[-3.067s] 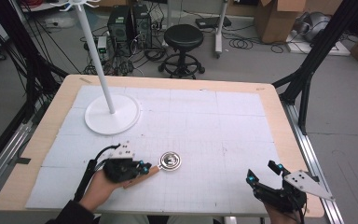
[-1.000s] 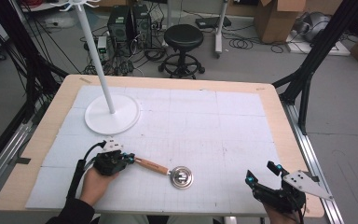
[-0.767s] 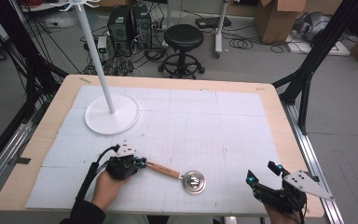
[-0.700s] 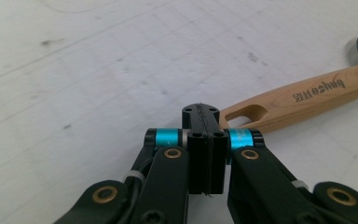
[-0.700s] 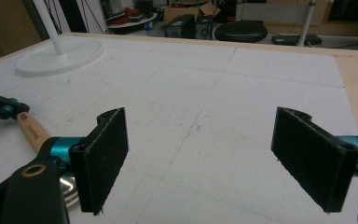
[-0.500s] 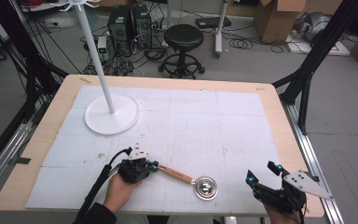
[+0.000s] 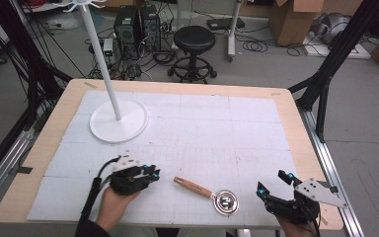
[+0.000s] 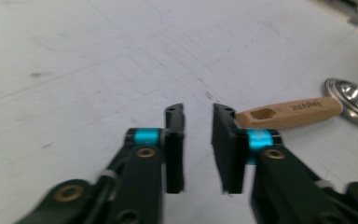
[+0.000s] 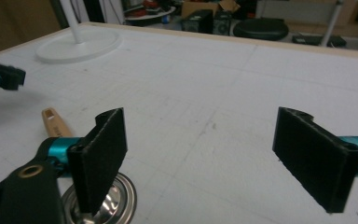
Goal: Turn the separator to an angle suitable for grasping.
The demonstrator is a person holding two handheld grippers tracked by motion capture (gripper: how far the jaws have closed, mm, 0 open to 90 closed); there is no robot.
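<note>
Since the earlier frames the strainer (image 7: 212, 194) had slid rightward along the tabletop's (image 7: 256, 128) near edge. The left gripper (image 7: 150, 174) had drawn back off its wooden handle, its jaws just opened and empty. The right gripper (image 7: 272, 185) waited near the near right corner, jaws wide apart, empty.

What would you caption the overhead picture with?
Left tongs open beside a wooden-handled metal scoop; right tongs wait open nearby.
</note>
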